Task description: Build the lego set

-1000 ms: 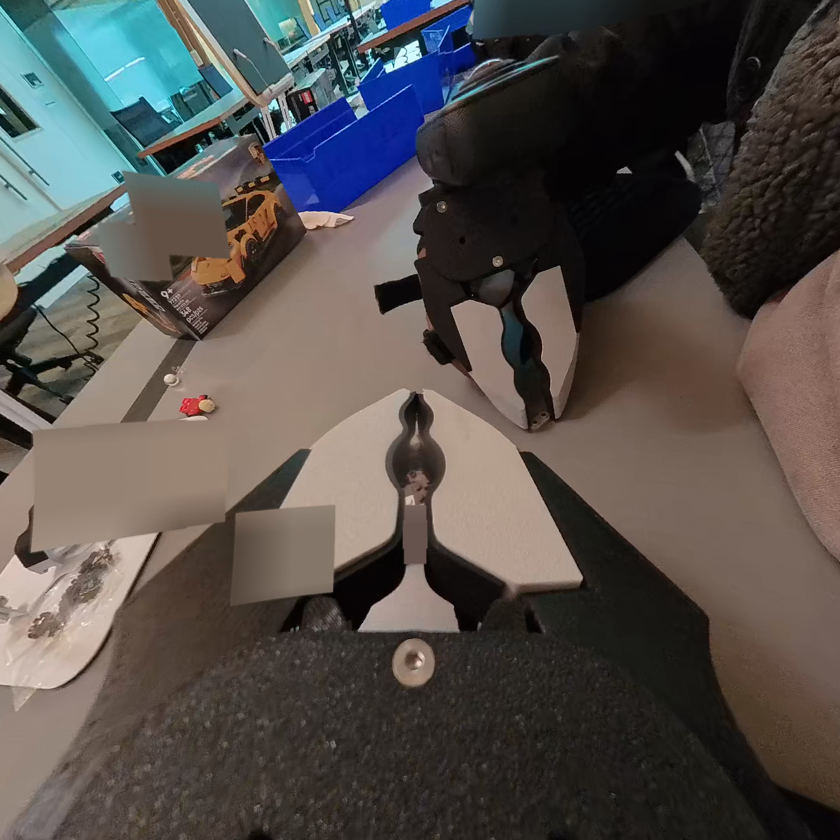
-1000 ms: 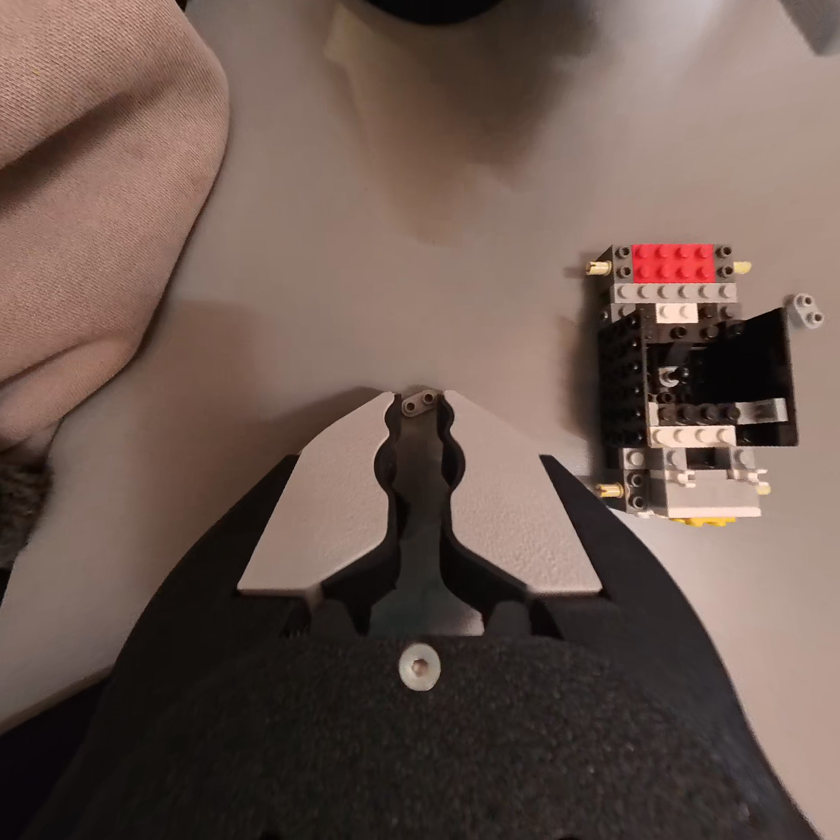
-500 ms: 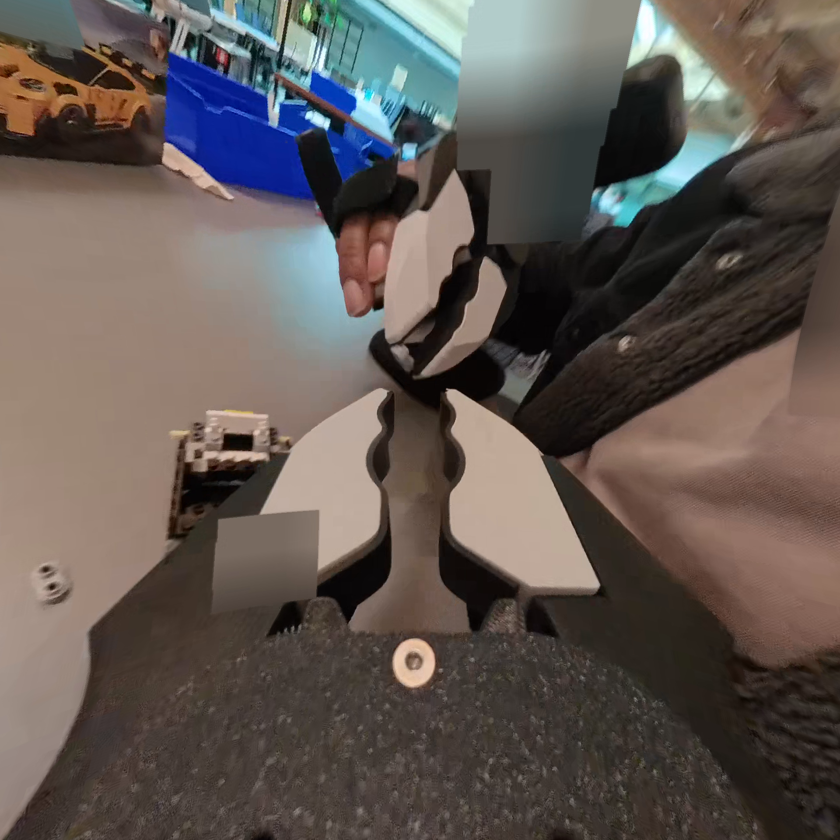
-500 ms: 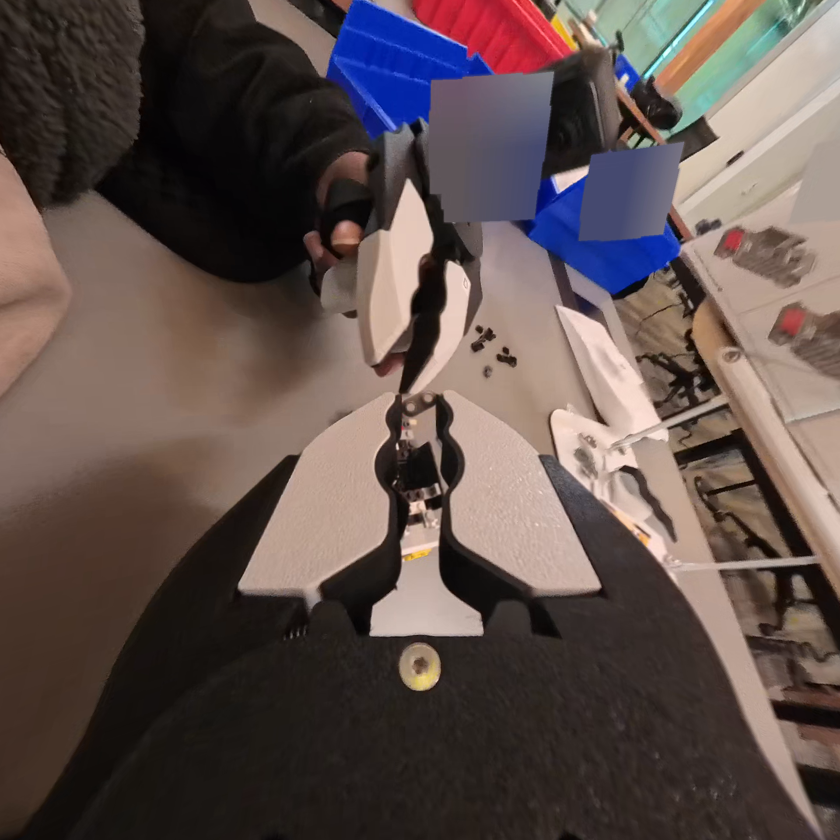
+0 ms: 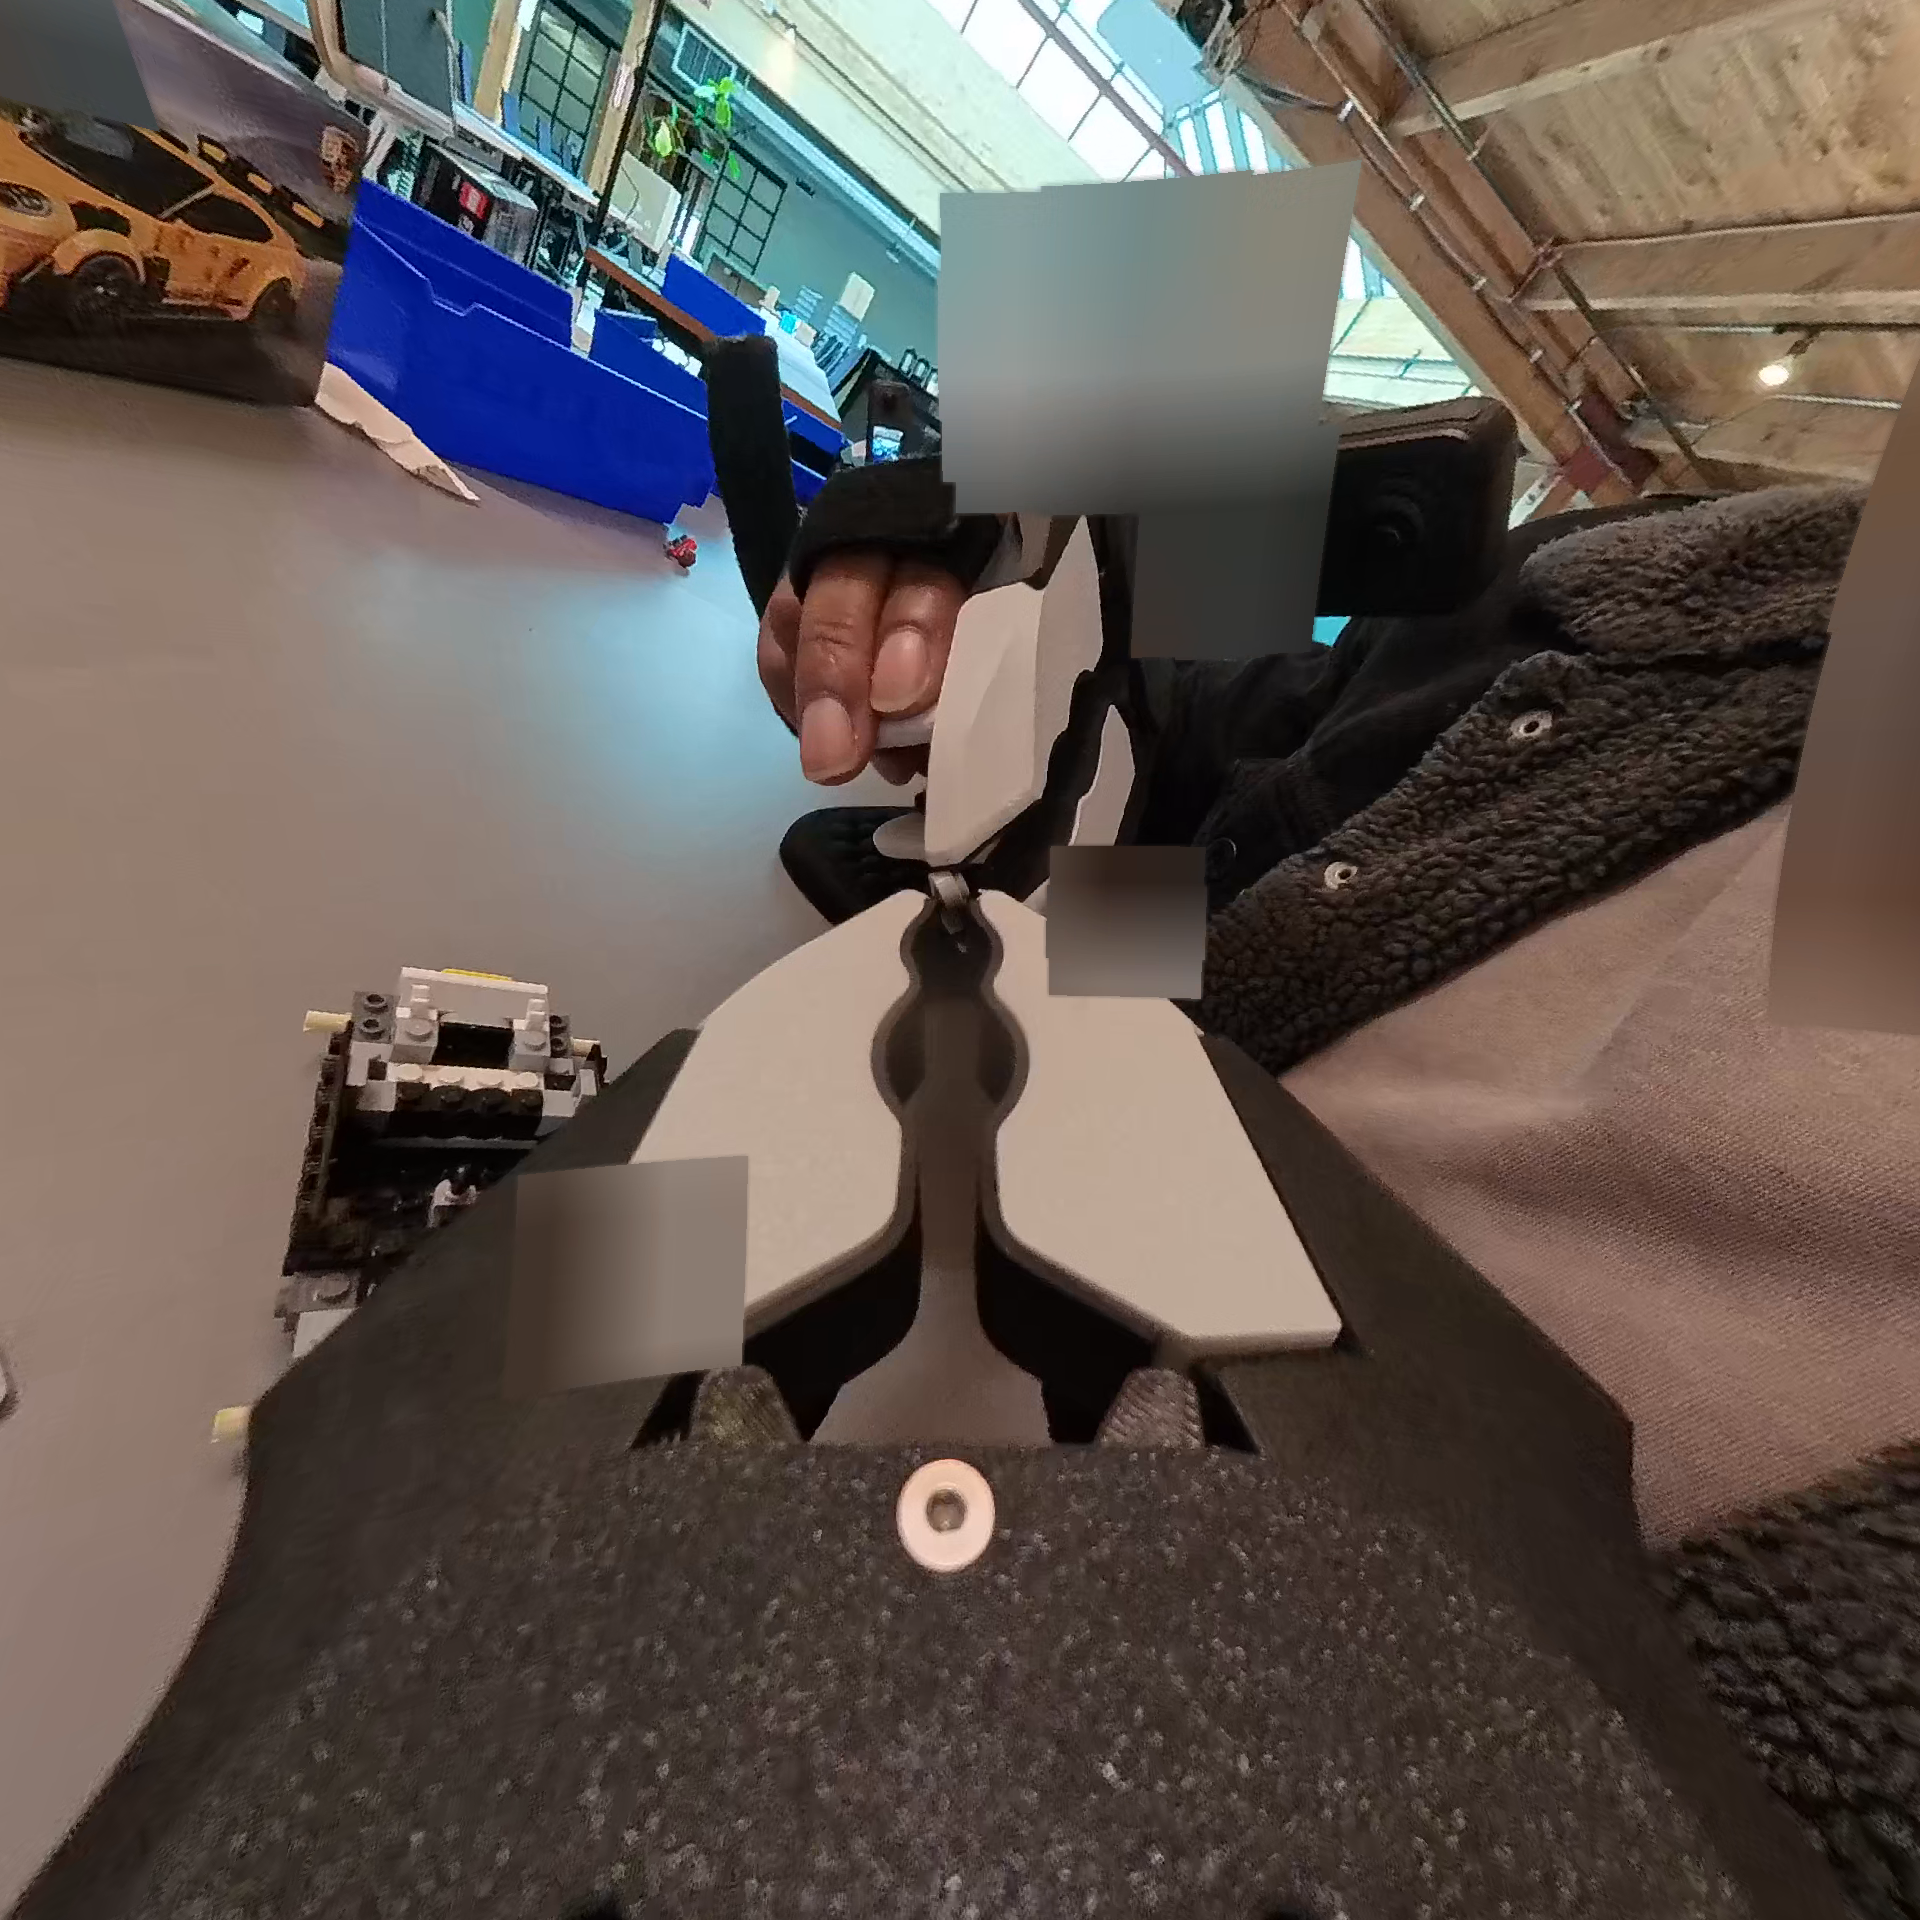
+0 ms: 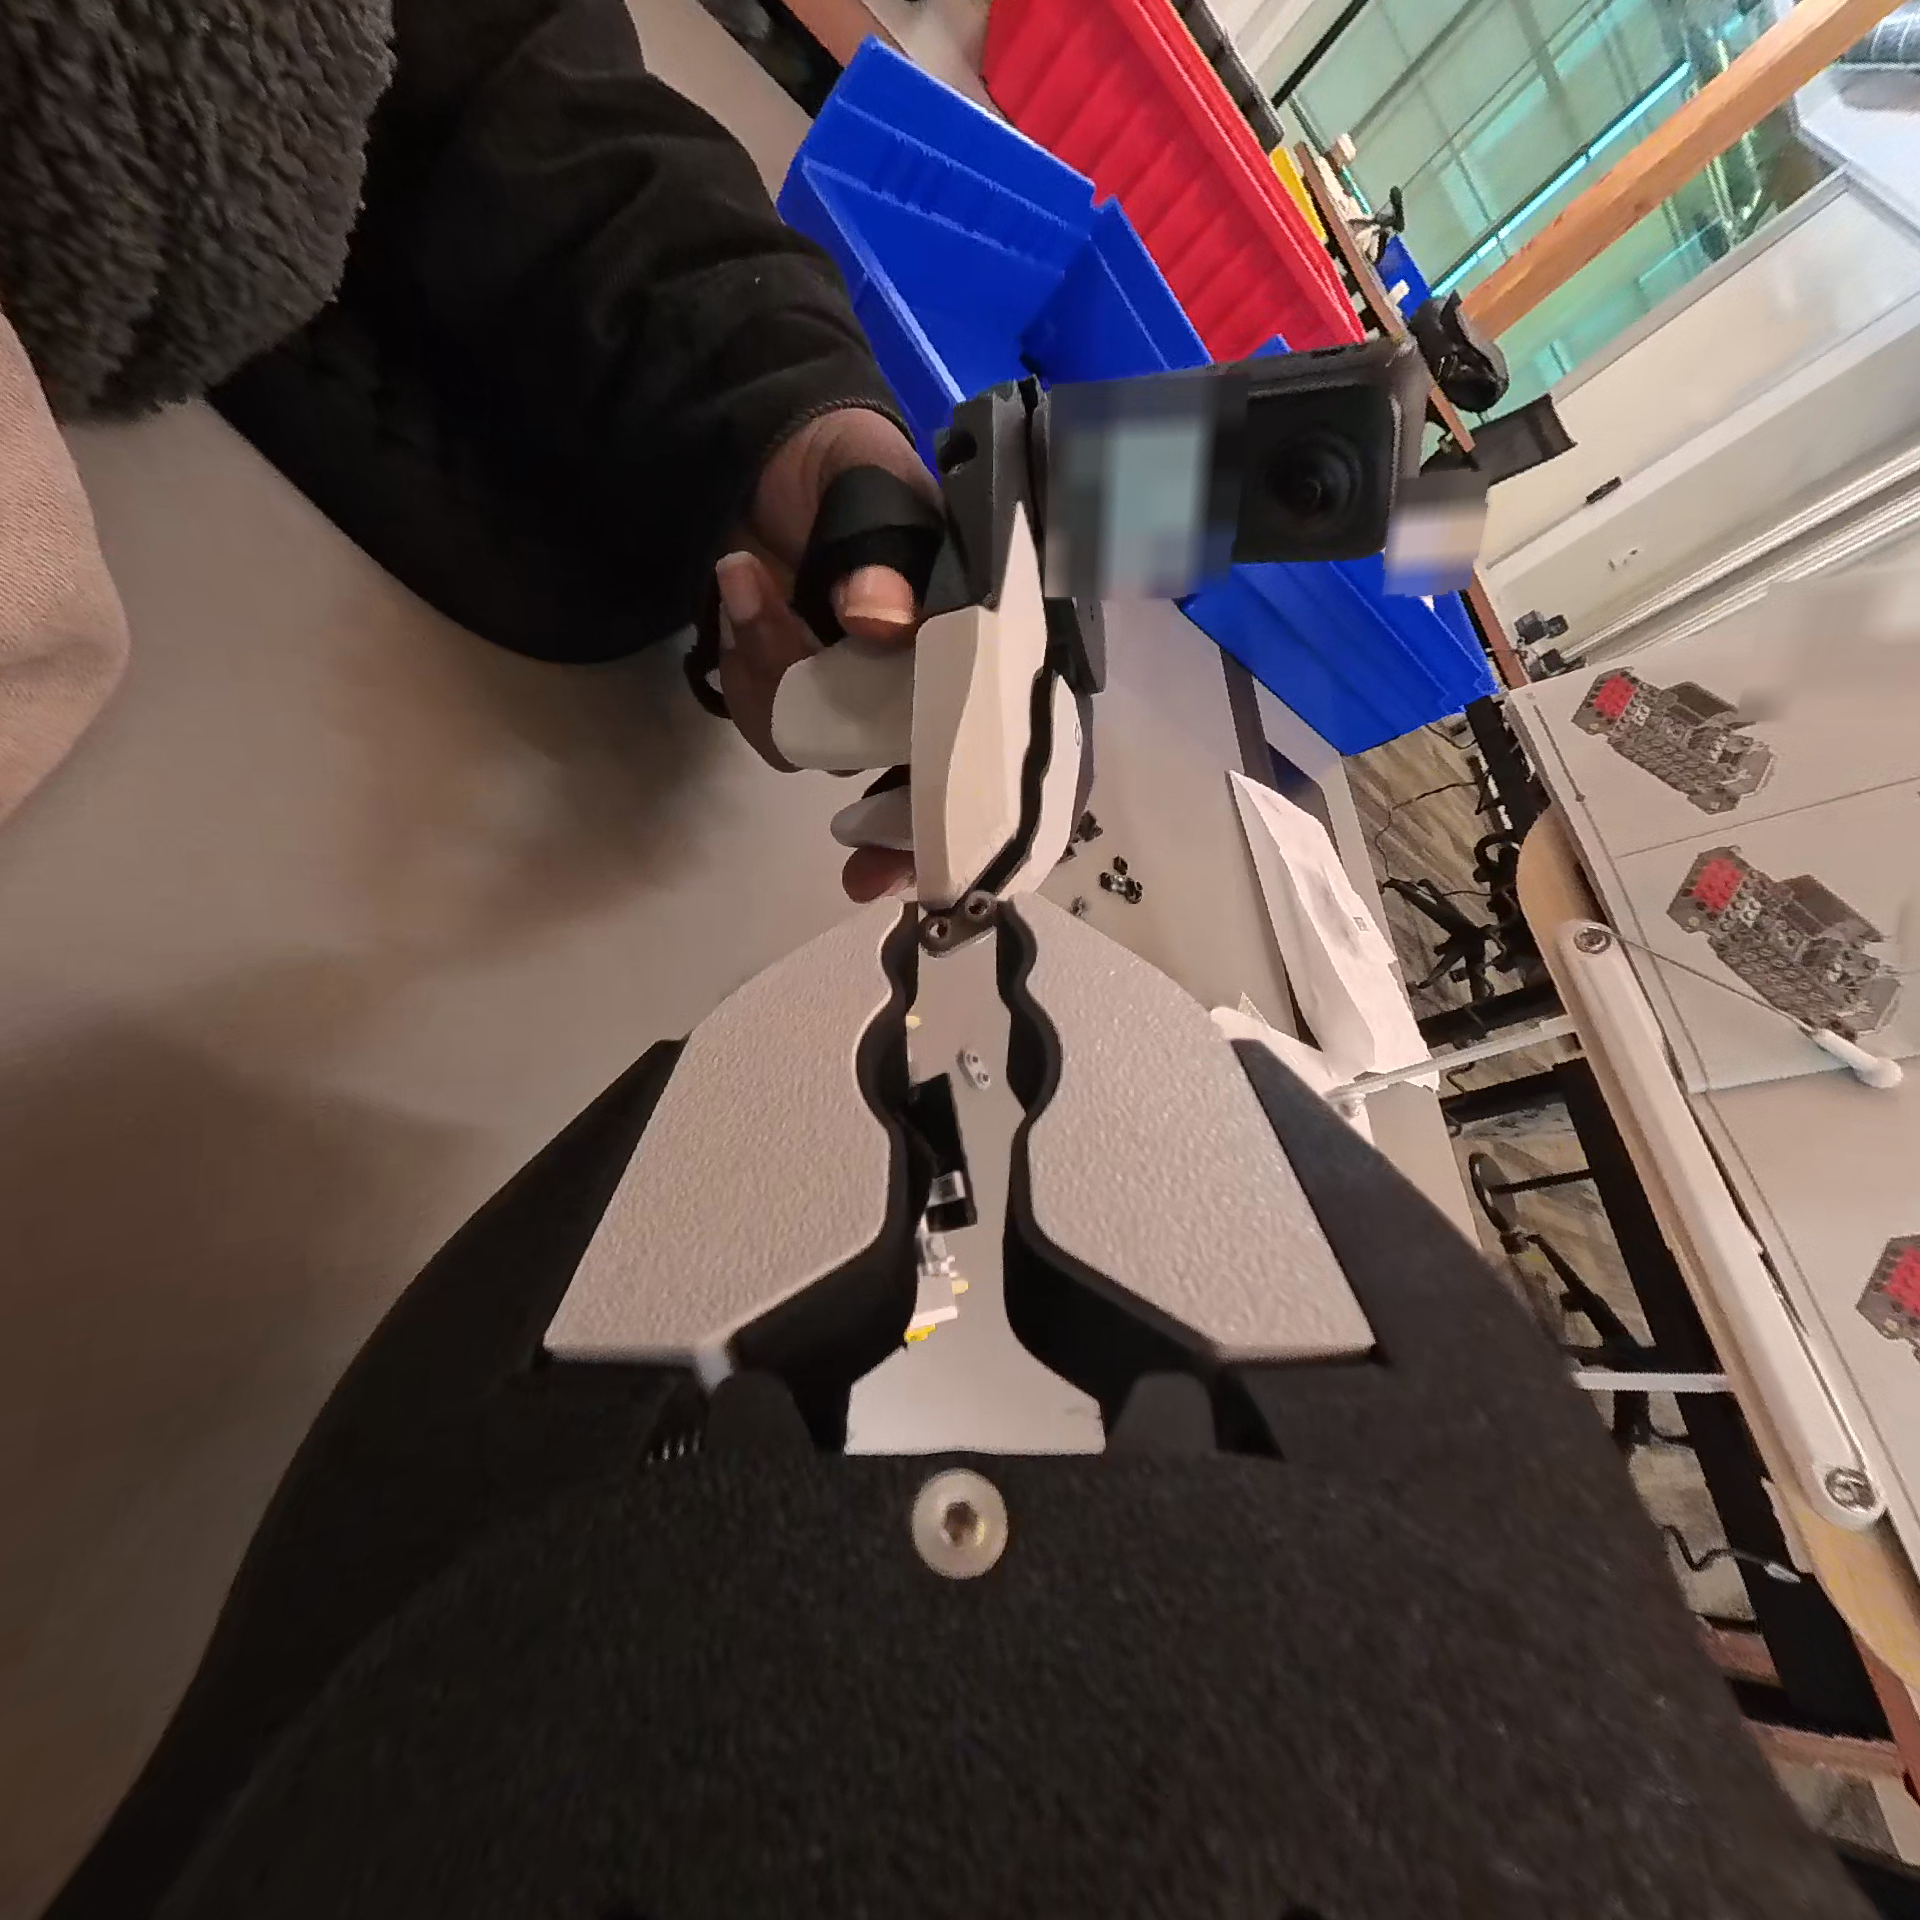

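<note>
My right gripper (image 6: 958, 925) is shut on a small dark grey two-hole plate (image 6: 956, 923) at its fingertips. My left gripper (image 5: 951, 920) faces it tip to tip, and its jaws are closed onto the same plate (image 5: 947, 891). Both are held up above the grey table (image 5: 364, 727). In the left wrist view the right gripper (image 5: 951, 862) comes down from above, with a hand on it. In the right wrist view the left gripper (image 6: 971, 899) does likewise. The part-built black, grey and white lego model (image 5: 447, 1101) lies on the table to the left. It also shows through the right gripper's gap (image 6: 940, 1174).
A lego box with a yellow car (image 5: 156, 239) and blue bins (image 5: 499, 395) stand at the table's far side. A red bin (image 6: 1164, 177), instruction pages (image 6: 1766, 935), a paper sheet (image 6: 1320, 935) and loose black pieces (image 6: 1122, 883) lie beyond. A loose grey piece (image 6: 974, 1067) is on the table. Both grippers' tips are close together, under 4 cm apart. Left tips and right tips are each some 15 cm from the loose grey piece (image 6: 974, 1067).
Both grippers lifted off the table and turned to face each other. The left gripper stood open half a second ago and has since closed at the plate that the right gripper carries.
</note>
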`<state>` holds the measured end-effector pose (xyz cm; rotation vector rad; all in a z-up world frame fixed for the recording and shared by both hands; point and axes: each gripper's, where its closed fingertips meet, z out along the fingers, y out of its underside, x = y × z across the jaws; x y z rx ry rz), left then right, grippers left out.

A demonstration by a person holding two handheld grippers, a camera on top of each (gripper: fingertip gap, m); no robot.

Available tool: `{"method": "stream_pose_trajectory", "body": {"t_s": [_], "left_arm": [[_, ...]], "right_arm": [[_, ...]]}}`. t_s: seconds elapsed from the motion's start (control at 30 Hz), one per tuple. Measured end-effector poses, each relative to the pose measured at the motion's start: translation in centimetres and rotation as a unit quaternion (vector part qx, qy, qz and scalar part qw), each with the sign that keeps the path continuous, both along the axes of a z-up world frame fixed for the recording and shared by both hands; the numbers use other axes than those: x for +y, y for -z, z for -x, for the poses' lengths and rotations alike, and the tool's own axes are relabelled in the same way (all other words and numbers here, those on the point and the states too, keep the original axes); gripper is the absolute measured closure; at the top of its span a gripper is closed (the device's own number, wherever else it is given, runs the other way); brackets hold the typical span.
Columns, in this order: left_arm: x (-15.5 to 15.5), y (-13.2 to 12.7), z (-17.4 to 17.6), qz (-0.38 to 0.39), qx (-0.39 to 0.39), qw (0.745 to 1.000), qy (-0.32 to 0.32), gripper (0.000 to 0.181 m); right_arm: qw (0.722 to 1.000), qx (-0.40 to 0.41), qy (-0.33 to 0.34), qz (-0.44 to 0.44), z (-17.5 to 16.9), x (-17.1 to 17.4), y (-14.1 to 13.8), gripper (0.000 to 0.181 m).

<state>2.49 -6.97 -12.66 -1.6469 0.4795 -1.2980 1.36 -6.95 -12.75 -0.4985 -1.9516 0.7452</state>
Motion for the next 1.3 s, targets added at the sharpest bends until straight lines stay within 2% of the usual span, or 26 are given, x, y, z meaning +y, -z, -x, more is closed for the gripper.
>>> {"method": "stream_pose_trajectory", "body": {"t_s": [0.13,0.33,0.47,1.07,1.3], "left_arm": [[0.1,-0.6,0.0,0.007,-0.023,1.0,-0.007,0.177],[0.5,-1.5,0.0,0.025,-0.055,0.998,-0.027,0.177],[0.7,-1.5,0.3,0.042,-0.07,0.996,-0.033,0.176],[1.2,-0.7,0.9,0.056,-0.061,0.995,-0.047,0.176],[1.7,-0.4,1.7,0.052,-0.051,0.995,-0.074,0.176]], "right_arm": [[0.999,0.029,-0.002,0.023,-0.1,0.1,-0.6,0.167],[0.978,0.047,0.002,0.205,-0.1,0.4,-1.6,0.167],[0.965,0.045,0.001,0.259,0.2,0.6,-1.6,0.167],[0.972,0.047,0.013,0.23,0.6,0.9,-0.8,0.169],[0.972,0.032,0.048,0.228,1.1,1.7,-0.5,0.168]]}}
